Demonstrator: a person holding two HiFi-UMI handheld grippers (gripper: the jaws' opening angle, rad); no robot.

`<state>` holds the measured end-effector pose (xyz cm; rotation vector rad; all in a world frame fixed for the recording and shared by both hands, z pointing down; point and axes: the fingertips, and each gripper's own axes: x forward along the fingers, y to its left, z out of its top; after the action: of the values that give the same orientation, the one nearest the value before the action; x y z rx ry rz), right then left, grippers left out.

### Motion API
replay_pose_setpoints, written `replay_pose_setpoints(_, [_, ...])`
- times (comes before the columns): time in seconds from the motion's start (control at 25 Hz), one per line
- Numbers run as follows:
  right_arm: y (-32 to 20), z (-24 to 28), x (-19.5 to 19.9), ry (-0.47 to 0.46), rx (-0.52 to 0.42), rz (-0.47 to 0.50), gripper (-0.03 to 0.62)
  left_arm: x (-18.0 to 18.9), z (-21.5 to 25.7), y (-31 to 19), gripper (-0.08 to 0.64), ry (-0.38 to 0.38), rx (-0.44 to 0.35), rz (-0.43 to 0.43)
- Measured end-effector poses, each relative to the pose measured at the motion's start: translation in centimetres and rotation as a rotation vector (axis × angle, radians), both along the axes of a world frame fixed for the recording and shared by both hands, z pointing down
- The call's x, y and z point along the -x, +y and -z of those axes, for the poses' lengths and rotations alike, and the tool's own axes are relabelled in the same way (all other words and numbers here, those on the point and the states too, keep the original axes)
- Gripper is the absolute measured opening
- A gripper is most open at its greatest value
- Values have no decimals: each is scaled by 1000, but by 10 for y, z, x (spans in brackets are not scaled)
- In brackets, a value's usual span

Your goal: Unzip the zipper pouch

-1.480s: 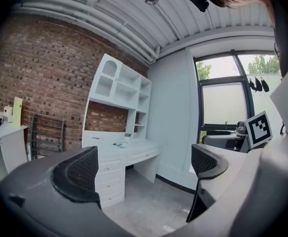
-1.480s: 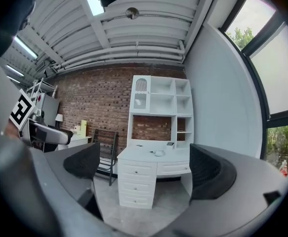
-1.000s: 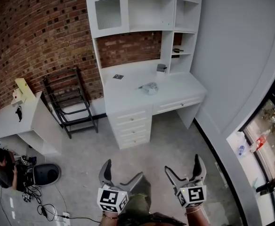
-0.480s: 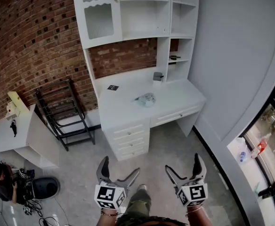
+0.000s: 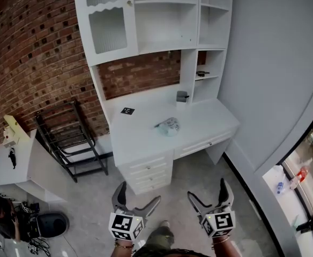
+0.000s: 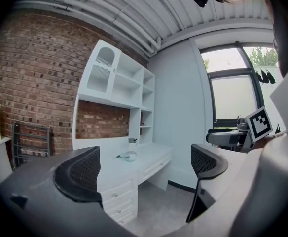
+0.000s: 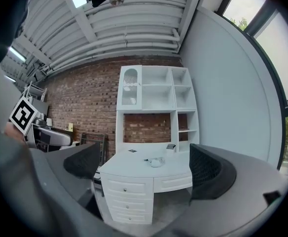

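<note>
Jaws wide apart, empty: left hand-held gripper [image 5: 139,193] & right hand-held gripper [image 5: 207,189]. The zipper pouch [image 5: 170,125] lies mid-desk [image 5: 140,143], well apart. Get close 1st; pin 1 end, pull tab w/ other.

The left gripper [image 5: 139,193] and the right gripper [image 5: 207,189] are grey. Each carries a marker cube [image 5: 125,225] patterned in black-and-white squares. Their fingers [image 6: 80,172] are faced with black pads in a fine criss-cross mesh. Far ahead of the fingertips, the desk [image 5: 140,139] and the shelf unit [image 5: 162,15] above it are plain white, set against a red-brown brick wall [image 5: 33,52] speckled with darker bricks. On the desk, the zipper pouch [image 5: 170,126] is pale whitish-grey, the small tag [image 5: 127,111] is black and white, and the cup [image 5: 182,96] is grey. Left of the fingers, the rack [image 5: 65,138] is black. The floor [image 5: 199,170] below the fingers is mottled grey. The side wall [image 5: 269,63] to their right is plain pale grey.
</note>
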<state>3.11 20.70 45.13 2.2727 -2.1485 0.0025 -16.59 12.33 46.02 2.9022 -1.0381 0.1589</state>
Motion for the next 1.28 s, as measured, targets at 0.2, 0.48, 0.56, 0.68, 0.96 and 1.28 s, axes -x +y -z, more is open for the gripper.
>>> replay_pose_setpoints(0.2, [-41, 5, -15, -3, -1, -8, 563, -13, 2, -43, 568, 9, 16, -5])
replay_pose_setpoints(0.48, [-96, 8, -34, -11, -3, -16, 563, -23, 15, -103, 568, 40, -5, 12])
replay_pose_setpoints(0.56, [-112, 5, -37, -9, -2, -14, 563, -26, 12, -117, 568, 43, 1, 15])
replay_pose_setpoints(0.68, [-131, 4, -39, -17, -2, -7, 563, -29, 8, -133, 568, 72, 33, 16])
replay_pose_setpoints(0.96, [-156, 4, -47, -22, -23, -14, 563, -34, 15, -160, 568, 65, -5, 24])
replay_pose_setpoints(1.28, [-177, 10, -59, -13, -27, -12, 562, -43, 21, -175, 568, 46, -38, 38])
